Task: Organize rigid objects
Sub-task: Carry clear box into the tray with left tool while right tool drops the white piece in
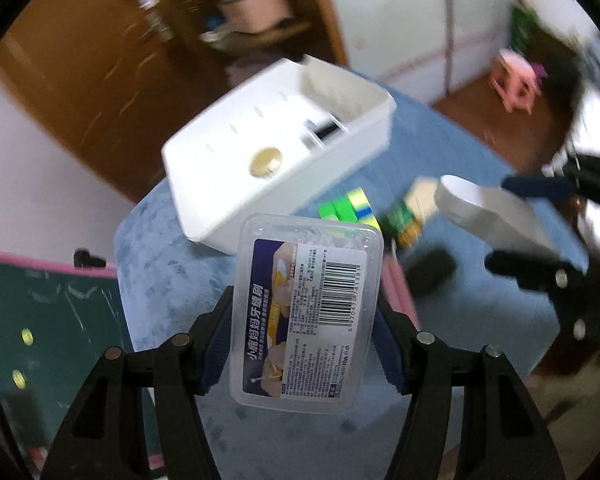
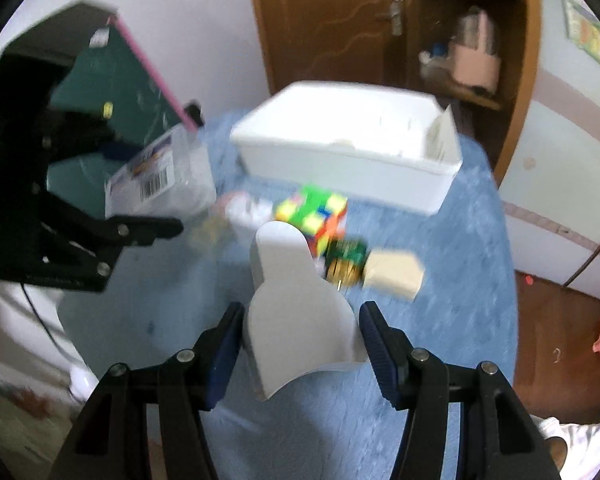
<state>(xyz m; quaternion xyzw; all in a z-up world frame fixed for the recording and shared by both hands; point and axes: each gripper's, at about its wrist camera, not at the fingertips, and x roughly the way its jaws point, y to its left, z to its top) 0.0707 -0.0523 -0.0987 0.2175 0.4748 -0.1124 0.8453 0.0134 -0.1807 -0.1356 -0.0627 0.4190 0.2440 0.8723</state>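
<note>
Both grippers carry loads above the blue surface (image 2: 460, 240), presumably bound for the white plastic bin (image 1: 220, 184): left gripper (image 1: 304, 344) clamps a clear labelled plastic box (image 1: 306, 312), right gripper (image 2: 300, 348) a grey bottle-shaped piece (image 2: 296, 320)

The right gripper (image 2: 300, 344) clamps a grey flask-shaped piece (image 2: 296, 312) between its blue pads (image 2: 224, 356), narrow end pointing away. Just beyond that end lie a colour cube (image 2: 314, 214), a green-and-gold item (image 2: 346, 262) and a beige block (image 2: 394, 274) on the blue cloth (image 2: 460, 280). Farther ahead stands a white bin (image 2: 348, 160). Ahead-left, the left gripper (image 2: 112, 208) holds a clear box (image 2: 160, 174).
</note>
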